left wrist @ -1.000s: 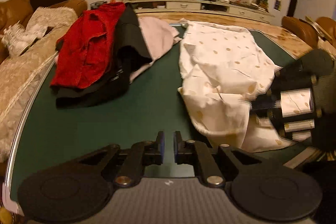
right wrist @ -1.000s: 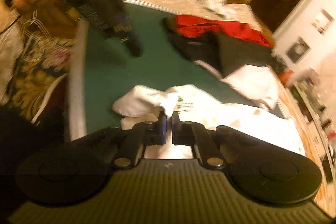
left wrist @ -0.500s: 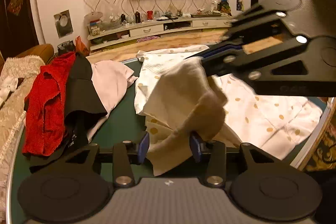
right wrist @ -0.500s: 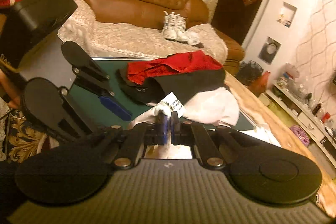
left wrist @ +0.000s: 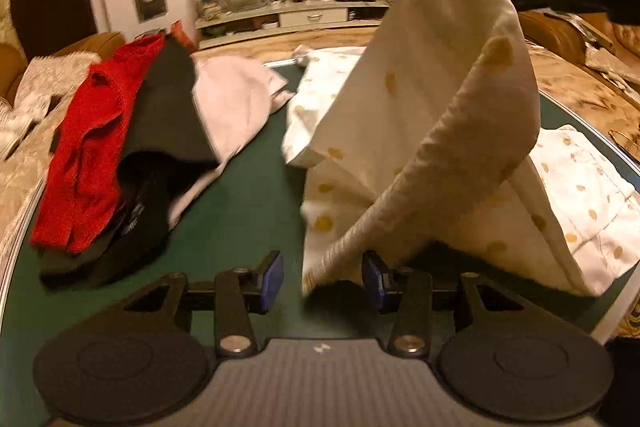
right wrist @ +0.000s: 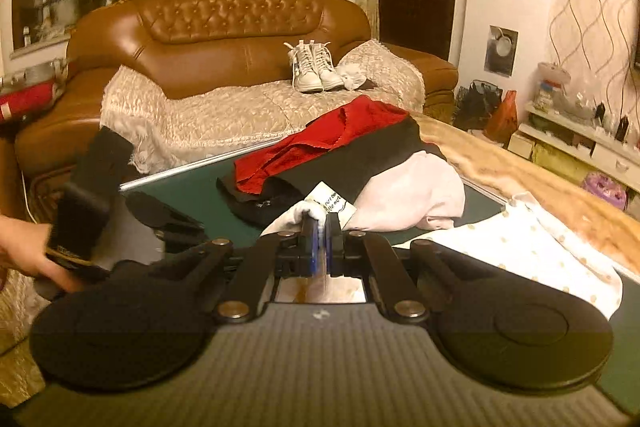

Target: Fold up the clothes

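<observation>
While most of it lies spread on the green table point(left wrist: 240, 227), the white garment with gold dots point(left wrist: 432, 131) has one edge raised high, forming a tall peaked fold. One second ago this garment lay flat and rumpled on the table; half a second ago part of it was already in the air. That lift suggests a fold is in progress: the raised portion looks ready to be carried across the rest of the garment.

The right gripper point(right wrist: 320, 247) holds the lifted edge. Its blue-padded jaws are pressed nearly together on white cloth, and a printed care label point(right wrist: 332, 203) pokes up just beyond them. It was clamped the same way in both earlier views.

The left gripper point(left wrist: 322, 279) sits low, at the foot of the raised fold. Its jaws stand wide apart, and the hanging lower edge of the garment dips between them, nearer the right-hand pad, without being pinched. A second ago these jaws were nearly closed; now they are spread, seemingly ready to take hold of this lower edge.

Left of the dotted garment, a pile of other clothes rests on the table: a red knit garment point(left wrist: 88, 147), a black garment point(left wrist: 160, 115) and a pale pink garment point(left wrist: 232, 107), overlapping. Beyond the pile, seen from the right gripper, stands a brown leather sofa point(right wrist: 224, 27) with a pair of white sneakers point(right wrist: 314, 67) on its seat.
</observation>
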A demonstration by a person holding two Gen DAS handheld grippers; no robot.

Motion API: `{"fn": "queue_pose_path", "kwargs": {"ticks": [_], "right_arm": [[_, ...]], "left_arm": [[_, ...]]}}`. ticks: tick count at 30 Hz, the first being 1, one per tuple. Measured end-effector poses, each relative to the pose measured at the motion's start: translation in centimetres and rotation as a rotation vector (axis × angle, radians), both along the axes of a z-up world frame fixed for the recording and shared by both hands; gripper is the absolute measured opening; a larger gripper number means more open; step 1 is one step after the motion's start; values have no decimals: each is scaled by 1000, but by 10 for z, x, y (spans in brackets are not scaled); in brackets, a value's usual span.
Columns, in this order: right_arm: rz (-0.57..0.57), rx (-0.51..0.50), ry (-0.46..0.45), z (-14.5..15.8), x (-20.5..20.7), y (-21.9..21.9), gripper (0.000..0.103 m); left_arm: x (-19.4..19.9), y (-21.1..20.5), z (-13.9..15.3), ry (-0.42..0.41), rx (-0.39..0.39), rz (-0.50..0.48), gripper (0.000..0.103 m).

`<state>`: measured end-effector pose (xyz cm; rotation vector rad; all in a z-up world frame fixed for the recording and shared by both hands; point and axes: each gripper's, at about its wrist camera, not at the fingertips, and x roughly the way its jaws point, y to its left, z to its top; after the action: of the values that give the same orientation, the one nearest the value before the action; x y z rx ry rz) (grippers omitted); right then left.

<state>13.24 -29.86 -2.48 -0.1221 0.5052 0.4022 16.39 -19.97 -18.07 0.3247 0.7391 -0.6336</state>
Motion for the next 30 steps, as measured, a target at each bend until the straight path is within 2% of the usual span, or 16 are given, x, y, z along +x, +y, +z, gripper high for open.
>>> {"fn": "queue_pose_path", "kwargs": {"ticks": [6, 7, 8, 9, 13, 19, 21, 27, 30], "right_arm": [[-10, 44, -12, 3, 3, -16, 6], [-5, 54, -13, 4, 4, -17, 6], [1, 62, -12, 4, 5, -17, 6], [12, 70, -13, 5, 5, -15, 6], [65, 85, -6, 4, 5, -10, 6], [137, 93, 56, -14, 4, 1, 6], [163, 107, 88, -20, 4, 5, 6], [246, 63, 148, -33, -5, 29, 6], [267, 46, 171, -37, -7, 36, 6]], "left_arm": [[3, -20, 12, -127, 9, -18, 49], [1, -18, 13, -144, 9, -24, 45], [-1, -16, 14, -160, 8, -32, 32], [-5, -11, 15, -169, 2, -48, 26], [-25, 7, 12, -192, -6, -134, 6], [-59, 19, -2, -201, 82, -217, 4], [-64, 22, -8, -198, 101, -218, 4], [-69, 30, -24, -196, 154, -197, 4], [-65, 28, -28, -213, 174, -203, 10]]}}
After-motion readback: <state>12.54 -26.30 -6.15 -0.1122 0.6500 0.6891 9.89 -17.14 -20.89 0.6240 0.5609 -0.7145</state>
